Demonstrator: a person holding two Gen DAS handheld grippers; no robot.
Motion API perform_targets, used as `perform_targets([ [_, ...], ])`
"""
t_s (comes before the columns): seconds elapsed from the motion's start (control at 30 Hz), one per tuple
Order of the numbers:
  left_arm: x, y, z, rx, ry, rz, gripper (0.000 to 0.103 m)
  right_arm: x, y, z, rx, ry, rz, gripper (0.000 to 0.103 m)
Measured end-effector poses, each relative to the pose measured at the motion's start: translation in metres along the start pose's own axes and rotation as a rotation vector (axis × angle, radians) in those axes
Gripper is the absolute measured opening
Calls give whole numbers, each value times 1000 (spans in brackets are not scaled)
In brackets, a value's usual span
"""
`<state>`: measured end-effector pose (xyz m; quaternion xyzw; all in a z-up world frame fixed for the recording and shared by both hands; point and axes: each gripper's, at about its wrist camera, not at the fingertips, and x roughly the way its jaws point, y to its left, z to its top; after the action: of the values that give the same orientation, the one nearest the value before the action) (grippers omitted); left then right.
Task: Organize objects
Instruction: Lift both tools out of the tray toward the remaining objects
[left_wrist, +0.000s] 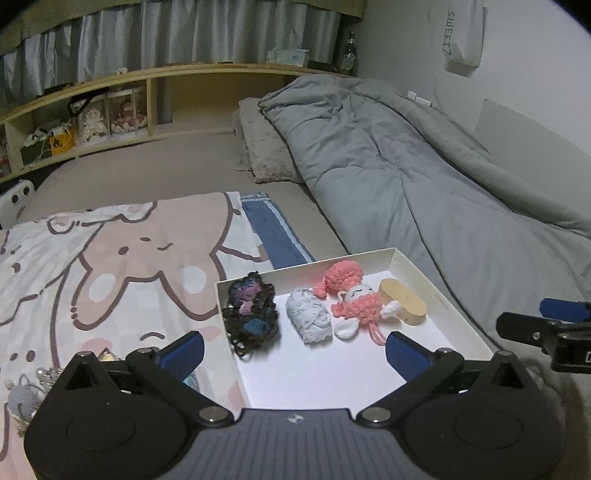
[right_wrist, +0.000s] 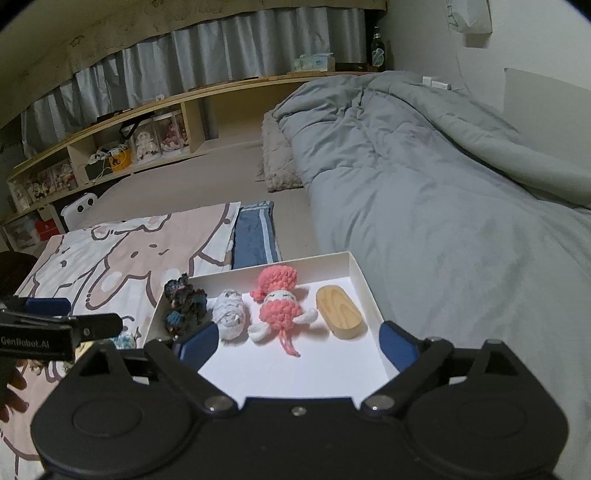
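A white open box (left_wrist: 458, 314) (right_wrist: 364, 291) lies on the bed. In it, left to right, lie a dark crochet piece (left_wrist: 253, 308) (right_wrist: 184, 302), a grey-white yarn roll (left_wrist: 308, 321) (right_wrist: 231, 319), a pink crochet doll (left_wrist: 354, 299) (right_wrist: 279, 301) and an oval wooden piece (left_wrist: 402, 301) (right_wrist: 340, 312). My left gripper (left_wrist: 295, 349) is open and empty, over the box's near left wall. My right gripper (right_wrist: 297, 341) is open and empty, over the box's near end. The right gripper's side shows in the left wrist view (left_wrist: 546, 325); the left gripper's side shows in the right wrist view (right_wrist: 55, 321).
A cartoon-print blanket (left_wrist: 110, 266) (right_wrist: 122, 254) lies left of the box, with small crochet items (left_wrist: 22, 398) near my left gripper. A blue folded cloth (left_wrist: 273, 232) (right_wrist: 255, 236) lies behind the box. A grey duvet (left_wrist: 424, 177) (right_wrist: 443, 192) fills the right. Shelves (left_wrist: 92, 114) stand behind.
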<state>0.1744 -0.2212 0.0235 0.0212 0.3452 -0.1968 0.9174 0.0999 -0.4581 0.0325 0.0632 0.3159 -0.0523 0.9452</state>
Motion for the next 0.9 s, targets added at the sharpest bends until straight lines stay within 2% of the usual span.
perform_targets([
  [0.2,-16,8,-10,17,-16,-10,103,-15,4,-12,20,-17,-16,103],
  [0.6,-38,25,-25,37,-51,-30,103,-24,18,-26,33,-39,-60,103],
  [0.9,-44,67,-33,-25,-77,18,103,-10,47,-26,32,-62,-31,103],
])
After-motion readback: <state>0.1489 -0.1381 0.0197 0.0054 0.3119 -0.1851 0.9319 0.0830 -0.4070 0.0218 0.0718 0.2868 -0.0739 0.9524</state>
